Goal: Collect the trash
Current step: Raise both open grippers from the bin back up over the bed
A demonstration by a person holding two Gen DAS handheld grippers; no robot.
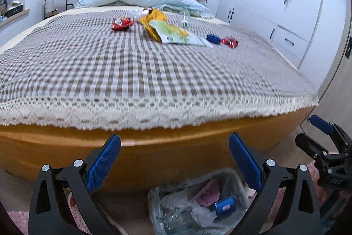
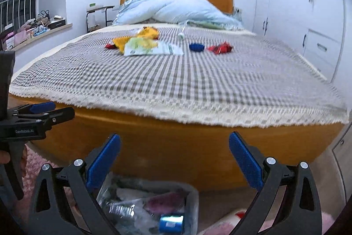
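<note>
The left tongs [image 1: 175, 160] stood wide apart with nothing between their blue pads, held in the air in front of the wooden foot of the bed [image 1: 154, 153] and touching nothing. The right tongs [image 2: 175, 160] were spread just as wide and just as empty, beside the left ones at the same end of the bed.

Below both, on the floor against the bed frame, sat a trash bin [image 1: 198, 202] lined with a clear bag; a blue can [image 1: 225, 206] and some crumpled plastic lay inside.

The rest of the trash was well apart from the tongs, up near the pillows on the checked bedspread [image 1: 132, 72]: a red wrapper [image 1: 122, 23], a yellow bag [image 1: 153, 19] under a green and white packet [image 1: 176, 35], a small clear bottle [image 1: 184, 20], a second blue can [image 1: 213, 39] and, just beside it, another red wrapper [image 1: 230, 42].
</note>
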